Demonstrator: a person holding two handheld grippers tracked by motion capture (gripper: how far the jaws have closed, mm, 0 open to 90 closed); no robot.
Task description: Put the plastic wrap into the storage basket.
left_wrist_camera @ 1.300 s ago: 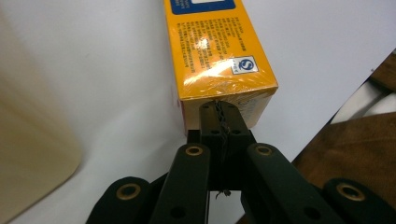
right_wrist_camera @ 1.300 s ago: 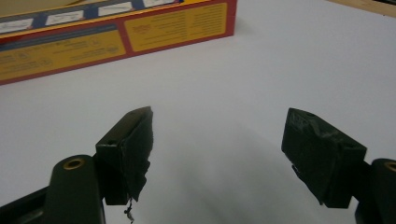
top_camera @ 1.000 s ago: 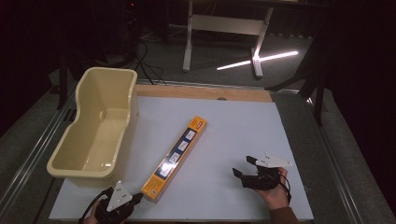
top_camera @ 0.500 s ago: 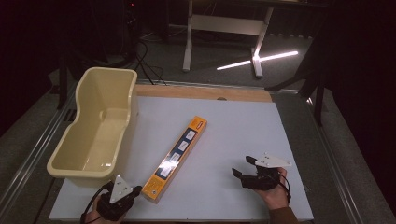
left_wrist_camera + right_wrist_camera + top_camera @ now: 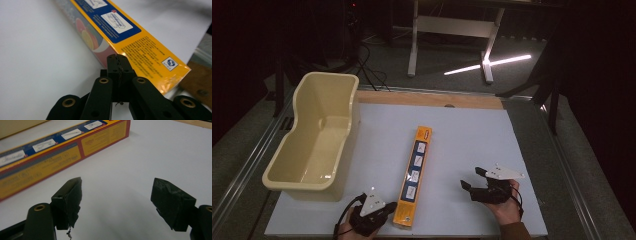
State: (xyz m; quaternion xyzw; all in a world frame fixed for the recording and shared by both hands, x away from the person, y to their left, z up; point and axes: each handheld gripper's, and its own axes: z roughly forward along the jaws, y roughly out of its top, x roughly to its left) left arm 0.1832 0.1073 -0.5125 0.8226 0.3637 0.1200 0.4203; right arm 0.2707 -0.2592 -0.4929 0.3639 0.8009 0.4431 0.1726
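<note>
Noted: your left gripper (image 5: 388, 214), jaws shut and empty, sits just beside the long box's (image 5: 414, 176) near end; right gripper (image 5: 473, 179) waits open.

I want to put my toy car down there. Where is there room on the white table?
Best room is on the white table between the long yellow box and its right edge, beyond the right gripper. Another bare strip lies between the box and the cream tub. It is crowded near the front, where the left gripper meets the box.
</note>
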